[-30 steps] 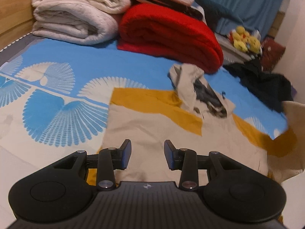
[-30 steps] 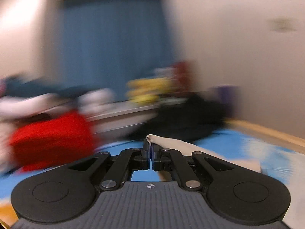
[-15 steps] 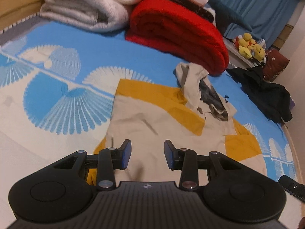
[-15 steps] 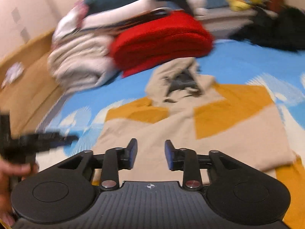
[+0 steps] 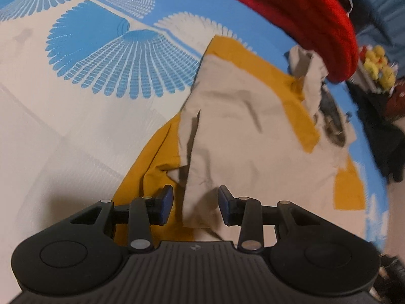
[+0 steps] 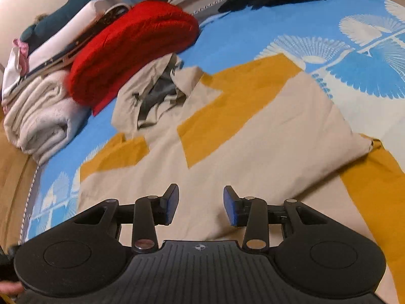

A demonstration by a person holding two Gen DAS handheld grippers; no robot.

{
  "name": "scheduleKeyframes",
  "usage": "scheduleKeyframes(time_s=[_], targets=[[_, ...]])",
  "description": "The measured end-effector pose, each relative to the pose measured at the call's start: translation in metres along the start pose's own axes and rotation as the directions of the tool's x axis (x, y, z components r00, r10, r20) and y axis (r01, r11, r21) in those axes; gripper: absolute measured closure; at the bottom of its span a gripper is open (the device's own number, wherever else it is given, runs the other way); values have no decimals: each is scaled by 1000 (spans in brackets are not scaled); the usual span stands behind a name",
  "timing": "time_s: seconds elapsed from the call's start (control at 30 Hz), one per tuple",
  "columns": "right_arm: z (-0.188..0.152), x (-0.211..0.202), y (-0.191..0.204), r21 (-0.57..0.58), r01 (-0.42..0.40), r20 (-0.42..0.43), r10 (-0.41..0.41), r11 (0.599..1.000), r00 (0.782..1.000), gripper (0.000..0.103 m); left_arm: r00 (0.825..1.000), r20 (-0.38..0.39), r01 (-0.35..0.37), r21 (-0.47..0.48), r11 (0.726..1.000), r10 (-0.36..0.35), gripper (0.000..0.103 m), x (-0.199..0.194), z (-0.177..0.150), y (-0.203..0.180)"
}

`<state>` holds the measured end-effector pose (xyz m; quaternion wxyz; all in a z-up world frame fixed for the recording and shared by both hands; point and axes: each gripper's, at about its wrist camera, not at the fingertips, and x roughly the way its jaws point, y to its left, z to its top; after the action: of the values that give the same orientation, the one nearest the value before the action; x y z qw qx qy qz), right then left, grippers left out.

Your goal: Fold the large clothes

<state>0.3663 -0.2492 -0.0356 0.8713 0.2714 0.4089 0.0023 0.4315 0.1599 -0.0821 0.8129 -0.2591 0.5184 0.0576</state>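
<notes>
A beige and mustard-yellow hooded jacket (image 5: 248,126) lies spread on the blue and white patterned bed cover (image 5: 76,101), hood (image 5: 311,81) towards the red blanket. My left gripper (image 5: 195,204) is open, just above a folded beige edge of the jacket near its lower hem. In the right wrist view the jacket (image 6: 253,136) lies with both sleeves folded inward and its hood (image 6: 152,93) at the far side. My right gripper (image 6: 201,205) is open and empty, low over the beige body.
A folded red blanket (image 6: 131,48) and rolled white blankets (image 6: 40,116) are stacked at the head of the bed. Dark clothes (image 5: 384,131) lie at the bed's far edge, with yellow plush toys (image 5: 379,65) beyond. A wooden bed frame (image 6: 12,177) runs along the left.
Both grippers have dropped closer to the jacket. The right gripper let go of the beige sleeve it held a second ago, swung round over the jacket, and now stands open.
</notes>
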Motion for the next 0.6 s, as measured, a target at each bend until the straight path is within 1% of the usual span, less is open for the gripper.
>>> scheduleKeyframes(time_s=[0.1,0.13,0.17,0.2,0.23,0.27,0.3,0.33,0.37,0.4,0.43,0.47,0.53,0.57,0.6], targets=[[4,3,3,-22,0,-12,0,1000,1000,61,1000,-12,-21,11,1000,21,63,8,-3,-3],[6,5,3,-22,5,-16,-5,1000,1000,61,1000,-10,-20,12,1000,20,76,9,-4,-3],[7,7,2,-19,12,-21,-13,1000,1000,61,1000,2,-19,24,1000,19,100,8,-4,-6],[7,10,0,-9,18,-27,-18,1000,999,61,999,37,-32,51,998,30,103,4,-3,-12],[8,12,-2,0,28,-40,-28,1000,999,61,994,109,-39,104,994,28,103,-6,-2,-22],[9,16,-3,3,39,-53,-39,999,998,61,982,187,-42,160,986,12,103,-17,-2,-32],[8,19,-4,0,51,-64,-51,999,997,61,964,264,-47,209,977,-10,103,-30,-1,-41],[8,21,-3,-5,60,-68,-60,998,996,61,939,342,-43,246,968,-46,103,-45,0,-48],[8,23,-3,-8,62,-70,-62,998,996,61,914,398,-28,255,967,-79,103,-56,1,-50],[8,24,-3,-9,61,-71,-62,998,996,61,898,431,-18,251,968,-95,103,-62,2,-49],[9,25,-2,-12,58,-71,-59,998,996,61,892,443,-28,240,970,-83,102,-64,4,-48],[9,26,-2,-18,56,-73,-58,998,996,61,902,429,-53,228,972,-52,101,-59,6,-47],[8,29,-3,-29,64,-80,-66,998,995,61,940,342,-74,212,974,-3,99,-40,8,-38],[8,32,-4,-29,72,-87,-74,997,993,61,947,318,-96,178,979,35,99,-32,8,-32],[8,35,-5,-25,82,-96,-84,996,992,61,945,322,-113,155,981,58,99,-30,7,-28]])
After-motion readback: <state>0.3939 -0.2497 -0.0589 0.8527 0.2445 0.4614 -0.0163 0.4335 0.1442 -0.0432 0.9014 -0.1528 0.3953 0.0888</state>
